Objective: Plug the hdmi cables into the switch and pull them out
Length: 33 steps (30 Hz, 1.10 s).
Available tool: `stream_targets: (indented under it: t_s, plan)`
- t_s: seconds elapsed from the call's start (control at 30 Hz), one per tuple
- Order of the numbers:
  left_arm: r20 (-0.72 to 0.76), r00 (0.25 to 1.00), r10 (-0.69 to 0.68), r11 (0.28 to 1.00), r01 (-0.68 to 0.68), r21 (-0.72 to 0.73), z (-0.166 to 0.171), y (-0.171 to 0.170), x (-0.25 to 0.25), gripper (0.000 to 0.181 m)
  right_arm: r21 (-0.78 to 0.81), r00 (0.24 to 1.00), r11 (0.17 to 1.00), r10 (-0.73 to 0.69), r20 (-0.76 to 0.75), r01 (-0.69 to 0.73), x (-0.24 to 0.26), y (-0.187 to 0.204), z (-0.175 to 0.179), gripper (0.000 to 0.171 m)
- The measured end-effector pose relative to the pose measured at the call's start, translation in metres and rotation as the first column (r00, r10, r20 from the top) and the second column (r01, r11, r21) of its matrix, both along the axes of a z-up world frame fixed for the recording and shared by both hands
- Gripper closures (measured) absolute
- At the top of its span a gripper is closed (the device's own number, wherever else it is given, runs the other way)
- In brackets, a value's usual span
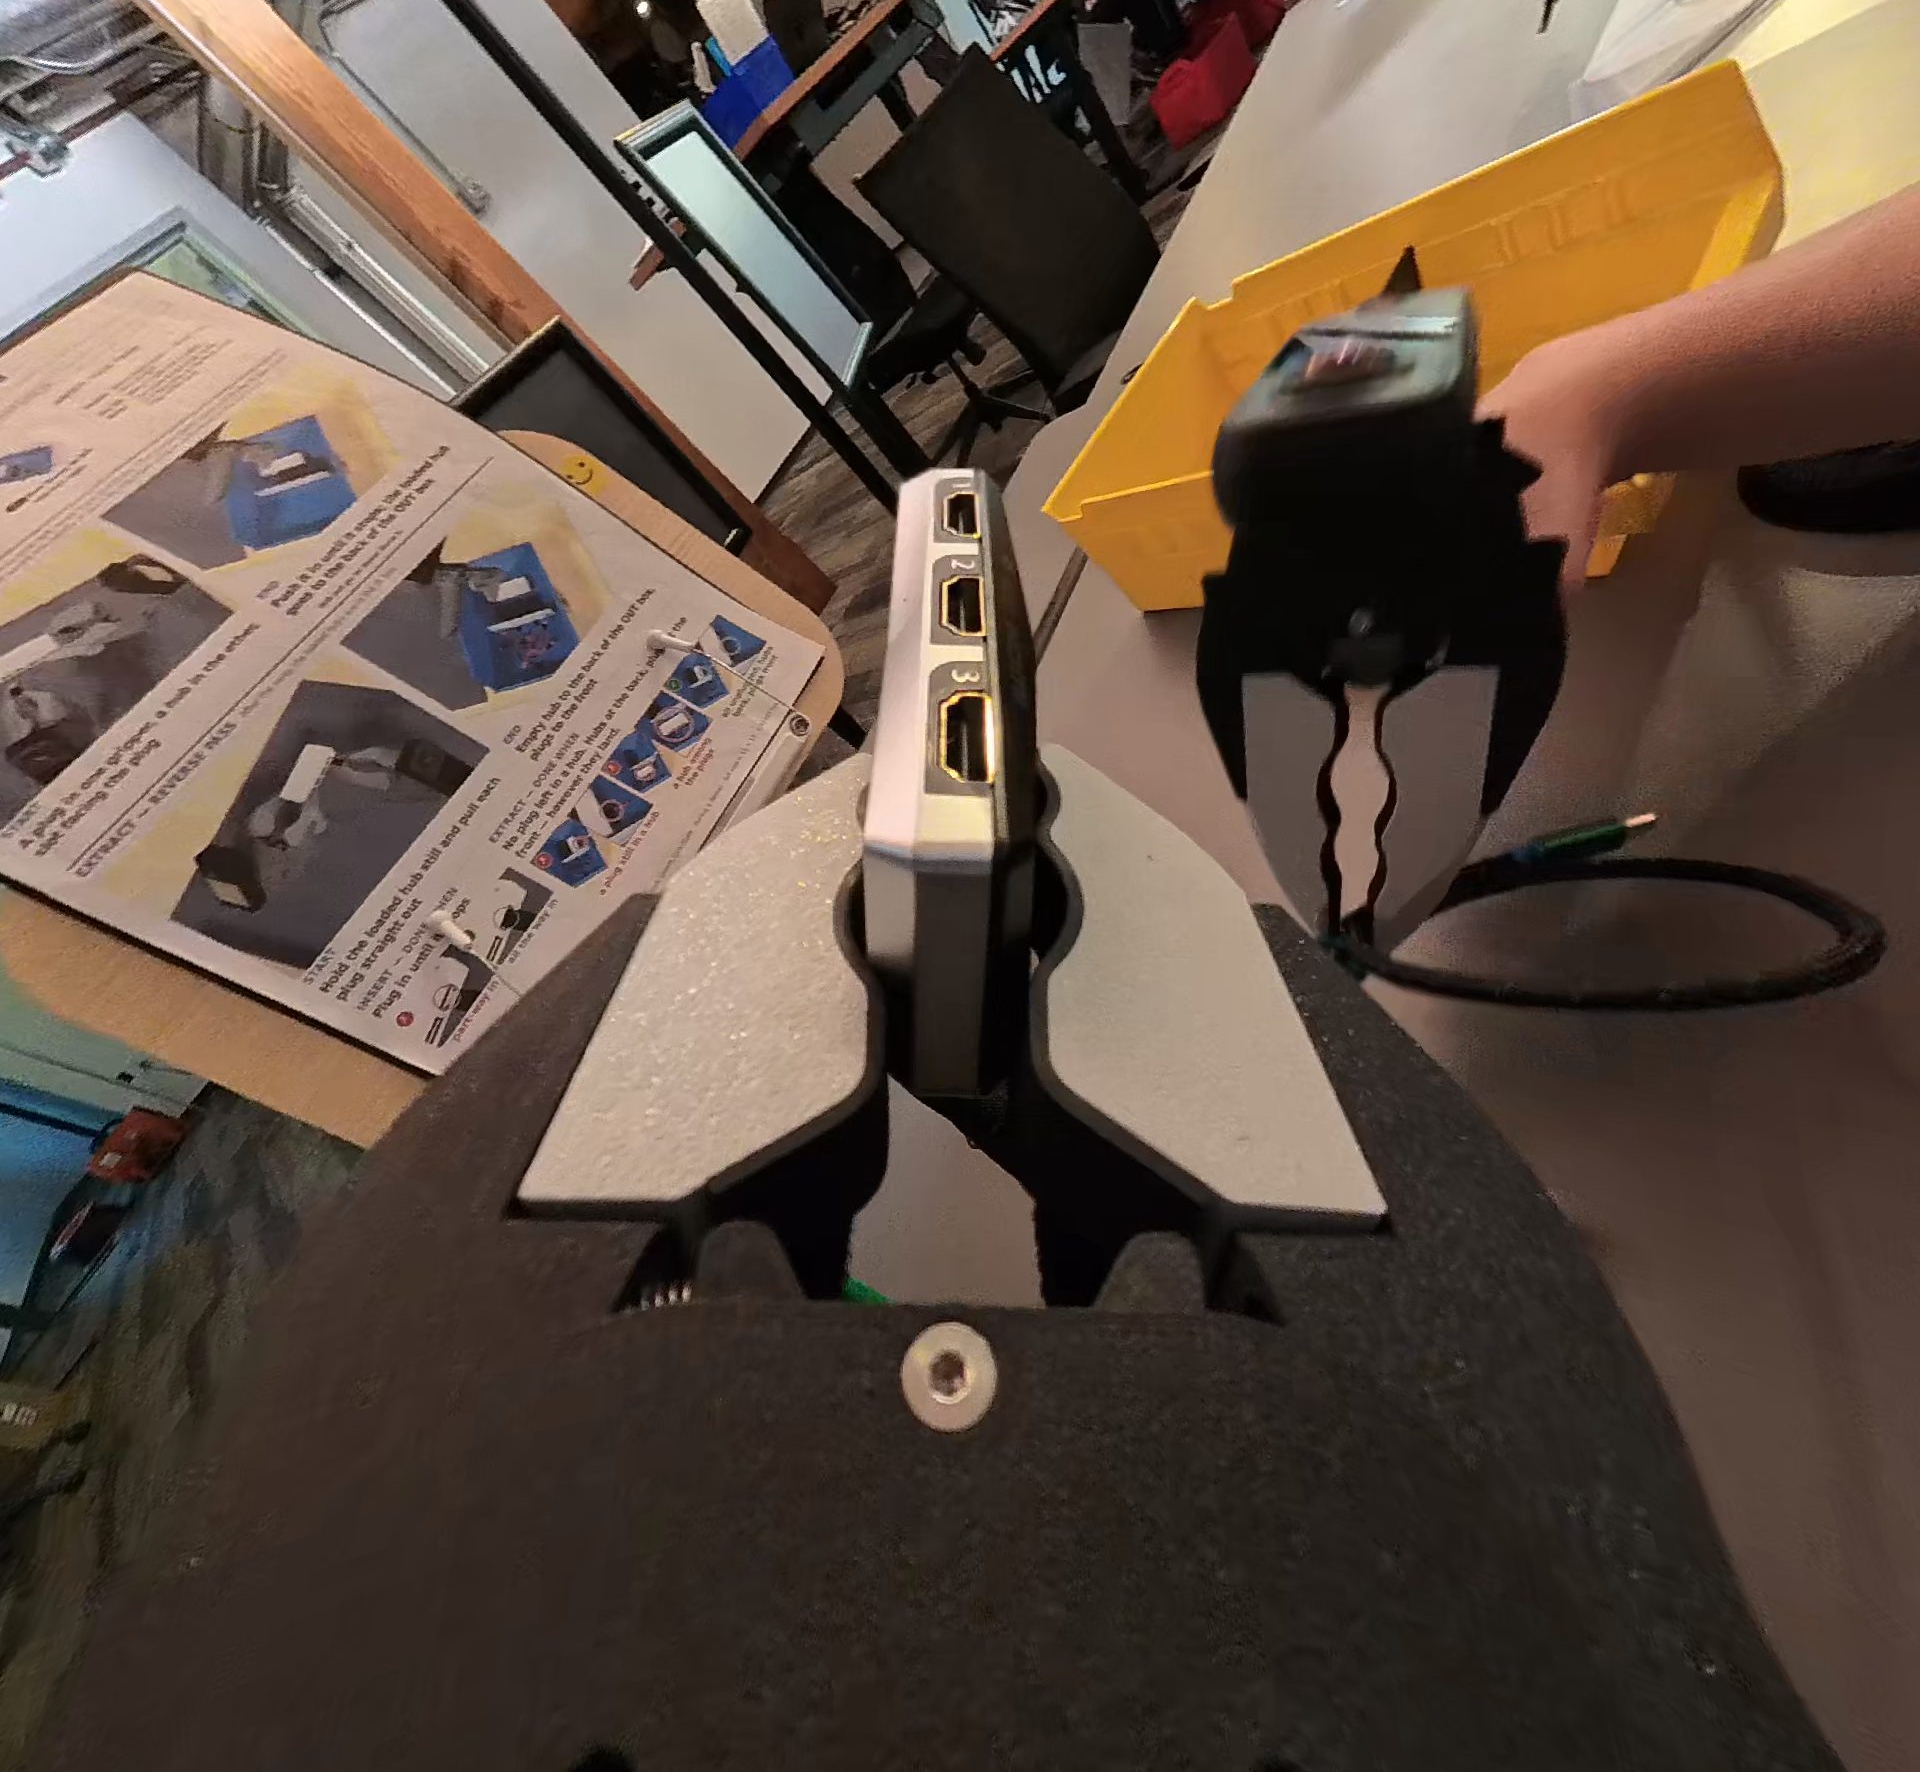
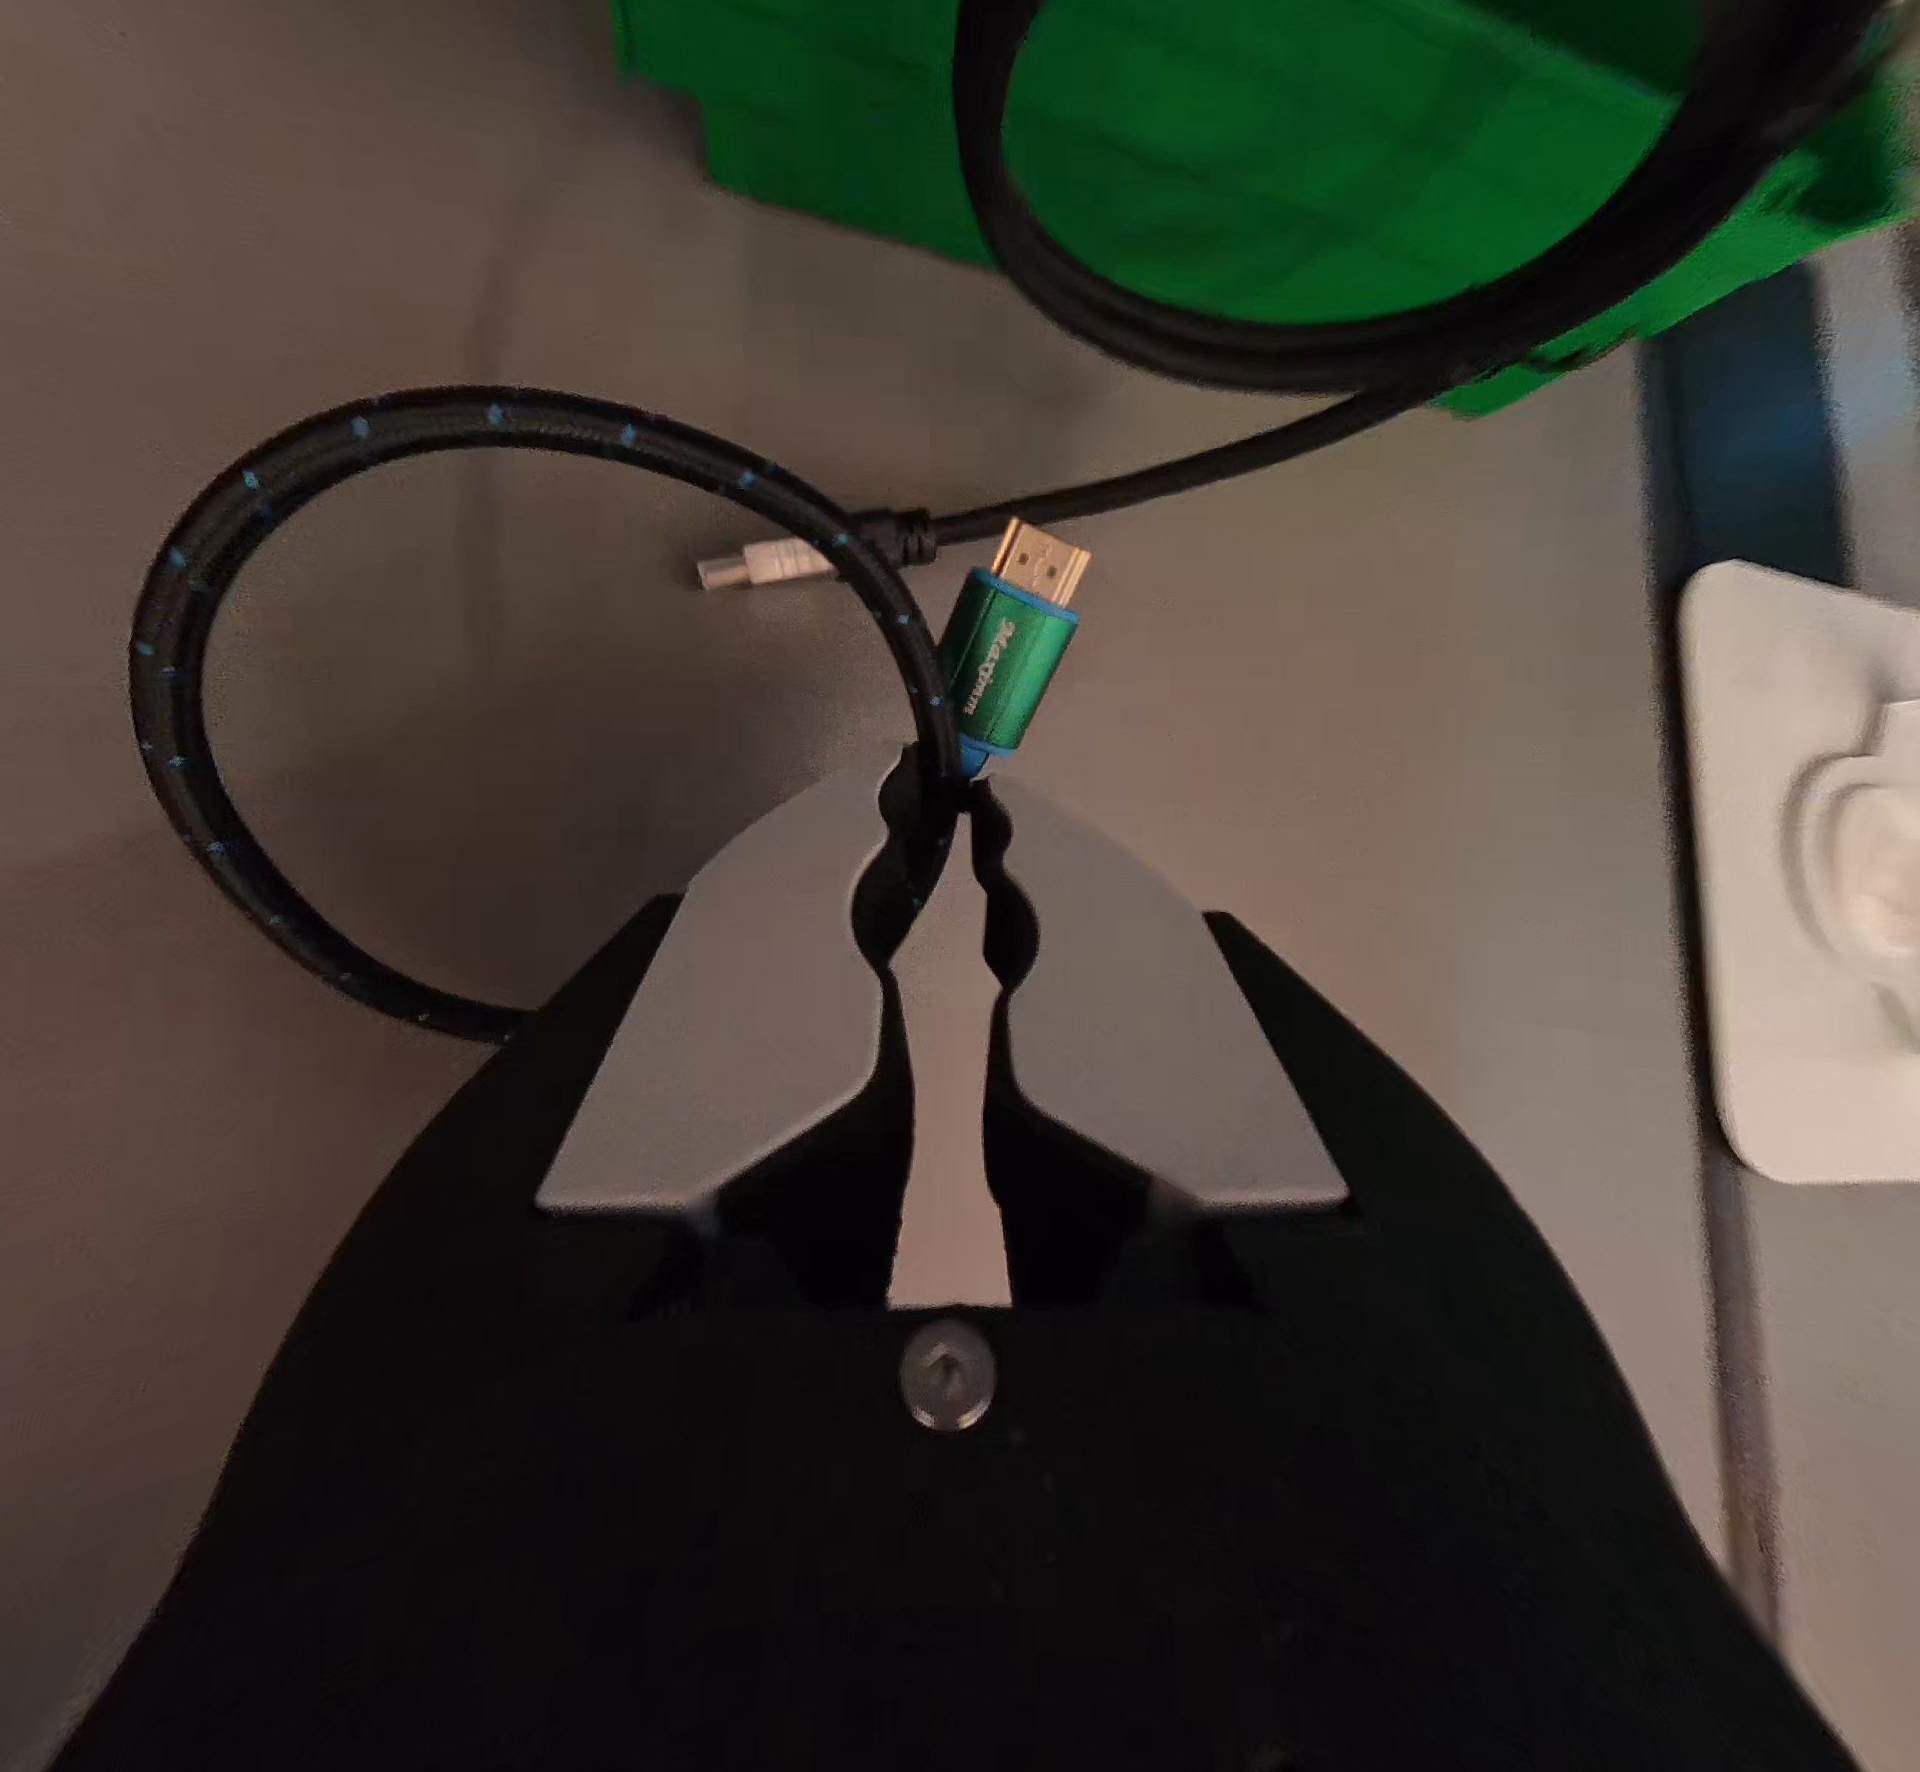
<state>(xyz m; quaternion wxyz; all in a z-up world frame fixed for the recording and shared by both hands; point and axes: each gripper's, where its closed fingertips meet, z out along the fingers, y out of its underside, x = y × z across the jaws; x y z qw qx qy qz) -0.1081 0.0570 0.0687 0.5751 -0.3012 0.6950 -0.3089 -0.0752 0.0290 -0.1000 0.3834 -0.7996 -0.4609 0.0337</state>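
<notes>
My left gripper (image 1: pixel 956 849) is shut on a silver and black hdmi switch (image 1: pixel 925 683), held on edge in the air. Its three gold-rimmed ports (image 1: pixel 966 600) face me and are empty. My right gripper (image 2: pixel 951 787) is shut at its tips on a black braided hdmi cable (image 2: pixel 208 600), just behind its green plug (image 2: pixel 1013 662) with a gold tip. The plug points up and to the right, and the cable loops round to the left over the grey table. In the left wrist view the right gripper (image 1: pixel 1351 922) hangs to the right of the switch, with the green plug (image 1: pixel 1579 837) beyond it.
A second smooth black cable (image 2: pixel 1143 475) with a white plug (image 2: pixel 769 567) lies on the table past the green plug. A green bin (image 2: pixel 1299 112) stands behind it. A white object (image 2: pixel 1818 891) lies at the right. A yellow bin (image 1: pixel 1455 351) and an instruction sheet (image 1: pixel 364 683) flank the switch. There is about 20 centimetres between the tips of the two grippers.
</notes>
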Motion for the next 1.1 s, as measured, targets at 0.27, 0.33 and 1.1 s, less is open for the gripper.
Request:
stream_targets:
  t_s: [0.27,0.33,1.1]
  plan:
    - [0.022,0.998,0.061,0.998,-0.061,0.010,-0.001,0.008,0.005,0.159,0.164,0.999,0.986,-0.026,-0.022,0.029,0.013,-0.022,0.079,0.163]
    - [0.022,0.996,0.085,0.995,-0.086,0.048,-0.004,0.008,0.008,0.159,0.185,0.999,0.982,-0.037,-0.038,0.043,0.015,-0.031,0.097,0.163]
    - [0.027,0.973,0.228,0.859,-0.214,0.466,-0.065,-0.013,0.048,0.159,-0.134,0.980,0.975,-0.189,-0.069,0.178,0.023,-0.068,0.095,0.163]
